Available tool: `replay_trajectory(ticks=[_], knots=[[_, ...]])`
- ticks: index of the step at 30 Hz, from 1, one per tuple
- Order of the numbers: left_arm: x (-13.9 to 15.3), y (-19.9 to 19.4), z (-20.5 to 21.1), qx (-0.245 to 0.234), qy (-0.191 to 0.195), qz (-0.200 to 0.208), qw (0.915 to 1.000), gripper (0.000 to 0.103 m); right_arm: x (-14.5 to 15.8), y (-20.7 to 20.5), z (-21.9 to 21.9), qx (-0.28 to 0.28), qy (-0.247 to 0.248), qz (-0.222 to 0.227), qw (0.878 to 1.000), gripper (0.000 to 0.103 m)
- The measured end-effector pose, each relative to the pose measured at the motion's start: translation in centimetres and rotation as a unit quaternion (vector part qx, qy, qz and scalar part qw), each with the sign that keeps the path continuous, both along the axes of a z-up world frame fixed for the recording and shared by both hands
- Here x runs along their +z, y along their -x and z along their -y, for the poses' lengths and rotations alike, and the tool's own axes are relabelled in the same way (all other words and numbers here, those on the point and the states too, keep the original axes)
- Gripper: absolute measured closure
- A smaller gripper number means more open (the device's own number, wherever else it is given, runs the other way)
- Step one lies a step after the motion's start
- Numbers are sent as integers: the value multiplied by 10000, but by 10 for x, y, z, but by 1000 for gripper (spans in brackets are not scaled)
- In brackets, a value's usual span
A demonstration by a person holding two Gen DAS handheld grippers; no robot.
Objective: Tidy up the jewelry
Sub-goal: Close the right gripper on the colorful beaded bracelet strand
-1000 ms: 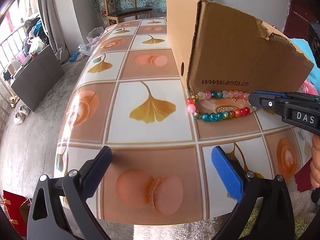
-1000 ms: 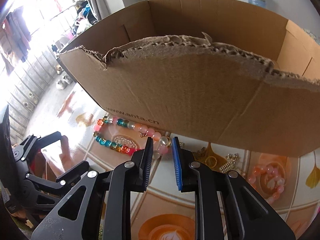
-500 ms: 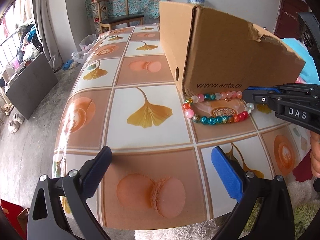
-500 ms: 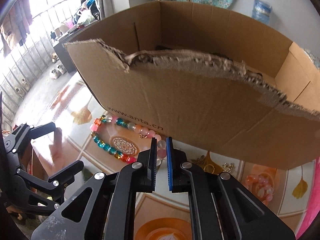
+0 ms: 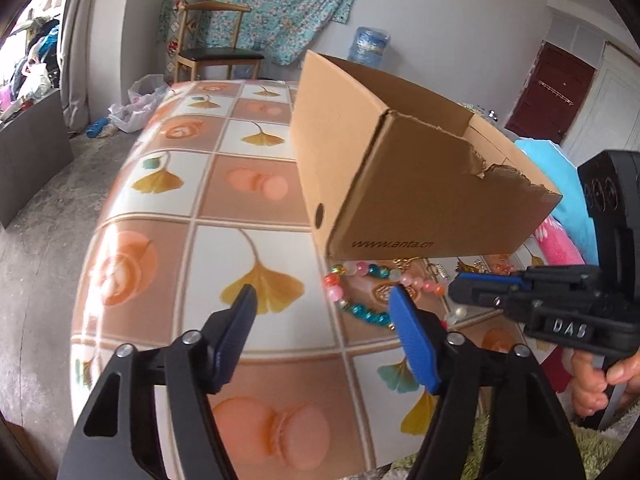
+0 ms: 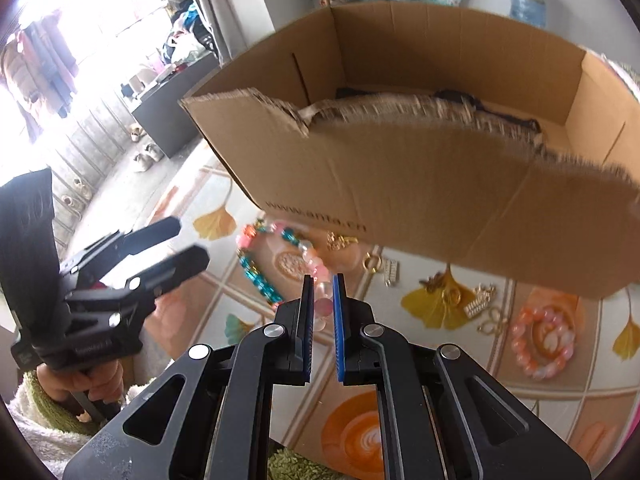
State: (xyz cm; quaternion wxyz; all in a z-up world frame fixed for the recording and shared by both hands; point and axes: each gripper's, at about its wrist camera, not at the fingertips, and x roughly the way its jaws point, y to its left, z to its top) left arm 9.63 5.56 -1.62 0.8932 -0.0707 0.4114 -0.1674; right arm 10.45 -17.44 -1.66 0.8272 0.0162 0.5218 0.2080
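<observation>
On the tiled tablecloth point(image 5: 256, 208), just in front of the cardboard box point(image 6: 420, 184), lies your multicolour bead bracelet point(image 6: 256, 268): teal, orange, pink and clear beads, its far side close against the foot of the printed box wall.

Right gripper point(image 6: 322, 284): yours, fingers drawn almost together with a narrow gap, closed on clear and pink beads at the near end of the bracelet. The beads show between the blue pads; the rest of the strand trails off to the left, and whether it is clear of the cloth cannot be told.

Left gripper point(image 5: 320, 304): yours, fingers spread wide, holding nothing, hovering over the table to the left of the bracelet. In its view the right blue pad overlaps the strand's near side.

Cardboard box: open-topped, near wall torn ragged along its upper edge, dark items lying inside; what they are cannot be made out.

Other pieces on the cloth, right of the bracelet: gold-coloured earrings point(image 6: 480, 300) scattered along the box front, and a pink bead bracelet point(image 6: 544, 340) lying well apart near the right edge.

Background: wooden chair point(image 5: 216, 44) beyond the table's far end.
</observation>
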Motion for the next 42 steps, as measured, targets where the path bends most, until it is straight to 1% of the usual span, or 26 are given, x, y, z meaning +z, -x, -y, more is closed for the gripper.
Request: replay_trajectory(ticks=[8,11,16,19,24,27,31,33,35,38,42], knots=[[-13,-29,17,-170,-322,-373,9986,65,-6,-2,7,-93,-35,-99,9999,96],[-14,-31,21,-229,-472,-373,9979,72,-7,-2,7,-87,-39,-97,9999,96],[-16,-33,25,-254,-585,-453,9969,92,-8,-3,11,-81,-50,-81,9999,96],[-16,-31,29,-252,-707,-400,9964,94,-6,-1,11,-74,-66,-44,9999,96],[-5,-18,22,-126,-511,-372,9979,94,2,3,15,-6,-138,22,9999,96],[2,-8,18,-89,-506,-398,9979,94,4,9,16,136,-122,46,9998,96],[-6,-3,14,37,-516,-565,9971,94,-3,13,8,363,120,-52,9993,94],[-10,-3,11,109,-472,-647,9967,94,-2,16,8,368,156,-63,9992,91],[-11,-3,9,134,-424,-683,9967,93,1,17,8,377,220,-26,9990,90],[-13,-2,8,131,-424,-736,9963,93,3,18,9,361,299,-24,9989,85],[-13,-1,11,92,-509,-782,9956,93,1,17,7,376,361,-50,9986,85]])
